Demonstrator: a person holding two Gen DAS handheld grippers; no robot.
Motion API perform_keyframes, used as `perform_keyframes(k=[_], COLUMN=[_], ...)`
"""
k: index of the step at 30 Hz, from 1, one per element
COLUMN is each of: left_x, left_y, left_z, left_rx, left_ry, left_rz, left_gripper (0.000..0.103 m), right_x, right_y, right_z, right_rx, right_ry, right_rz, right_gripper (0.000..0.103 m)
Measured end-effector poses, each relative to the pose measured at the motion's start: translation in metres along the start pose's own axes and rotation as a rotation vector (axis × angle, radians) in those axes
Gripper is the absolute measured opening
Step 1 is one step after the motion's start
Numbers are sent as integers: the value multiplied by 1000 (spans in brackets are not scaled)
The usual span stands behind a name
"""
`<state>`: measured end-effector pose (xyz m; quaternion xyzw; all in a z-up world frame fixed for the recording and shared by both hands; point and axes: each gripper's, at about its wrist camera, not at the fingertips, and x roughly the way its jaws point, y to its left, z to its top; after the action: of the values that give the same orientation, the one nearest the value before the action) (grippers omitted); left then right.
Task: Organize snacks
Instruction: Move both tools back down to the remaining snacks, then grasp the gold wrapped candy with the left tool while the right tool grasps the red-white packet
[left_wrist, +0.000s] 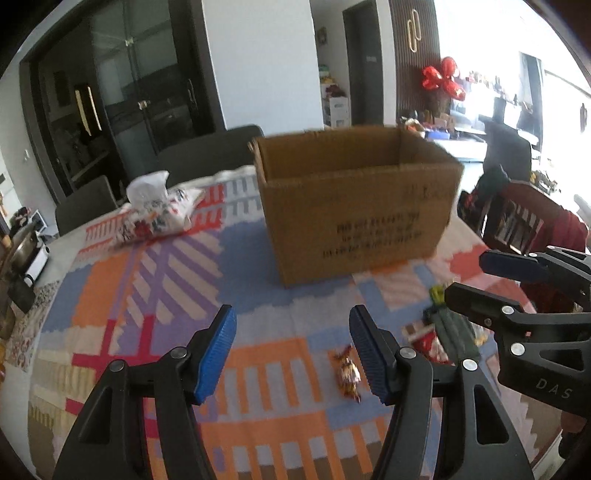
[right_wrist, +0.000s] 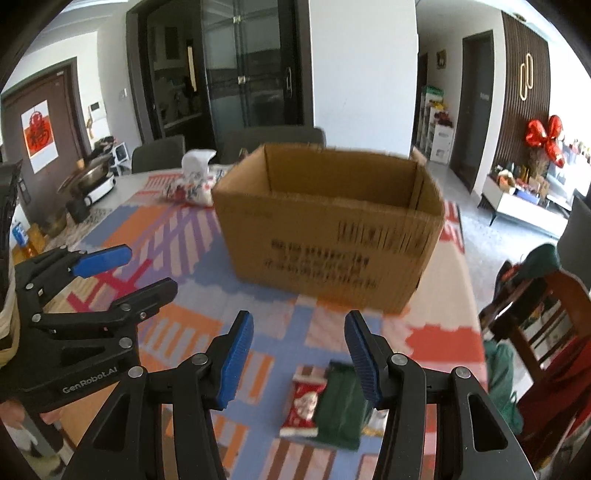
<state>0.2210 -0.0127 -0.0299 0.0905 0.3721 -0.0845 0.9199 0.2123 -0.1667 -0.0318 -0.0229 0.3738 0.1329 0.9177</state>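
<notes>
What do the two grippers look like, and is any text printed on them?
Both are black plastic frames with silver rivets and two fingers tipped with ribbed blue pads. The left gripper reads "GenRobot.AI" in pale letters on its body, seen from the right wrist camera. The right gripper shows "DAS" on its side in the left wrist view. No cables or sleeves are visible.

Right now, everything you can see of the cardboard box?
The cardboard box is plain brown corrugated card, open at the top and standing upright on the patterned tablecloth. Its near side carries black printed lines, too blurred to read. The inner walls that show are bare; its floor is hidden. It sits at the table's far middle, beyond the loose snacks. Neither gripper touches it, and a white patterned bag lies apart to its left.
</notes>
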Motion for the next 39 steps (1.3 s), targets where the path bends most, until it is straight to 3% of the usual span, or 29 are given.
perform_keyframes(k=[7, 14, 24, 34, 39], left_x=[21, 44, 69, 86, 91], left_y=[-9, -18, -24, -29, -30], left_z=[-25, -40, -46, -41, -43], left_rx=[14, 29, 12, -30, -51], left_ry=[68, 127, 177, 242, 269], left_rz=[-49, -73, -92, -126, -124], left_gripper=[61, 54, 46, 27, 23], right_x=[22, 40, 63, 78, 82], right_y=[0, -2, -11, -17, -17], right_z=[-31, -51, -65, -66, -66], right_rx=[35, 66, 105, 139, 140], right_ry=[84, 152, 208, 269, 296], right_rz=[29, 67, 60, 93, 106], right_gripper=[37, 30, 29, 26, 25])
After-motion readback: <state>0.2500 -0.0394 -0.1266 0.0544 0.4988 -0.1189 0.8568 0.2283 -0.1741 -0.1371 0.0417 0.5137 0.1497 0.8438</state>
